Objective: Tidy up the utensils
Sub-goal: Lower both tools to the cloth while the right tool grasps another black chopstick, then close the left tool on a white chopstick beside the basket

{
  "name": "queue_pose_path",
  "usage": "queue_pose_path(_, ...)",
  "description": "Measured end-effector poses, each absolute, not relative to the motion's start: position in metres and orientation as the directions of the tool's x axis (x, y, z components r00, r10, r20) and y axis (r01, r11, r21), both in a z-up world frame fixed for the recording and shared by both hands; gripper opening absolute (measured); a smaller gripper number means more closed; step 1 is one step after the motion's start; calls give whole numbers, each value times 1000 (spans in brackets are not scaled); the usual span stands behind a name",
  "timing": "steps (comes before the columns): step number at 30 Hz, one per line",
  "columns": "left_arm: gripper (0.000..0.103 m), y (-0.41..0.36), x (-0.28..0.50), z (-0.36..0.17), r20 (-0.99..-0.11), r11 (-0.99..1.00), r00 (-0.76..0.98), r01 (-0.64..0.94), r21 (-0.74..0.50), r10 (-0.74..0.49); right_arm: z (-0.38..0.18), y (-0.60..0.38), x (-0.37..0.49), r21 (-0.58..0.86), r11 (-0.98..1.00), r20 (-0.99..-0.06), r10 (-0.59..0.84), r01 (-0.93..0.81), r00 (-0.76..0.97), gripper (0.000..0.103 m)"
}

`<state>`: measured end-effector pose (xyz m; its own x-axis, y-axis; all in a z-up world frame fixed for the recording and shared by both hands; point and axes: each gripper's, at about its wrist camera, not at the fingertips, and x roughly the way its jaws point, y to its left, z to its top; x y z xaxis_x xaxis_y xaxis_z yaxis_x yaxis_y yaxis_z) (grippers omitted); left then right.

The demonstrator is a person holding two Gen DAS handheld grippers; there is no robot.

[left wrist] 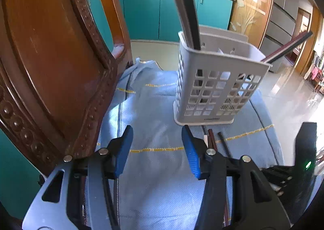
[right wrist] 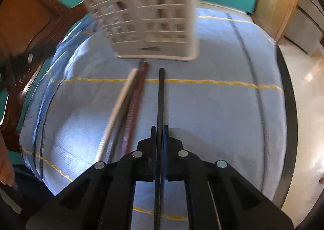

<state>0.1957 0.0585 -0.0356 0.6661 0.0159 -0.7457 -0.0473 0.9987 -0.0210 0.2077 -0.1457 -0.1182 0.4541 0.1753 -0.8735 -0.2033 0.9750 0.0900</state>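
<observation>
A white slotted utensil holder stands on a light blue cloth; it also shows in the right wrist view. Chopsticks stand in its left compartment and others lean out at the right. My left gripper is open and empty above the cloth, in front of the holder. My right gripper is shut on a black chopstick that points toward the holder's base. A white chopstick and a red-brown chopstick lie on the cloth to its left.
A carved wooden chair back stands close on the left. The table's dark edge runs along the right, with tiled floor beyond. Teal kitchen cabinets are behind. A hand shows at the lower left.
</observation>
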Motion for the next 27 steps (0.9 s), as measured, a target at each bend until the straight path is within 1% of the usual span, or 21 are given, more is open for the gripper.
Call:
queue_pose_path(3, 51, 52, 198, -47, -773, 1000, 635, -11, -29, -15, -118, -162, 210, 117, 983, -877, 170, -142, 450, 6)
queue_pose_path(5, 52, 39, 202, -62, -819, 993, 562, 82, -87, -118, -118, -169, 212, 163, 978, -876, 204, -129, 436, 7)
queue_pose_path(7, 52, 29, 205, -75, -848, 981, 495, 138, -138, -189, -116, -173, 214, 191, 974, -871, 225, -120, 436, 8)
queue_pose_path(8, 52, 24, 206, -81, -858, 978, 474, 153, -142, -199, -114, -174, 214, 193, 974, -867, 225, -118, 444, 8)
queue_pose_path(11, 52, 13, 207, -94, -880, 976, 437, 182, -117, -187, -106, -176, 211, 166, 978, -860, 205, -124, 467, 8)
queue_pose_path(15, 52, 10, 209, -107, -899, 981, 414, 180, -72, -142, -105, -172, 212, 142, 981, -861, 187, -128, 473, 9)
queue_pose_path(17, 54, 12, 210, -112, -905, 982, 401, 176, -76, -142, -105, -172, 211, 141, 982, -862, 185, -128, 471, 10)
queue_pose_path(19, 57, 14, 210, -114, -905, 982, 402, 173, -76, -141, -105, -173, 210, 131, 983, -862, 177, -128, 475, 15)
queue_pose_path(22, 60, 16, 212, -115, -906, 983, 401, 169, -75, -138, -105, -175, 208, 110, 985, -862, 160, -129, 482, 16)
queue_pose_path(27, 60, 15, 208, -120, -905, 980, 402, 188, -65, -137, -108, -175, 208, 102, 987, -866, 150, -126, 478, 17)
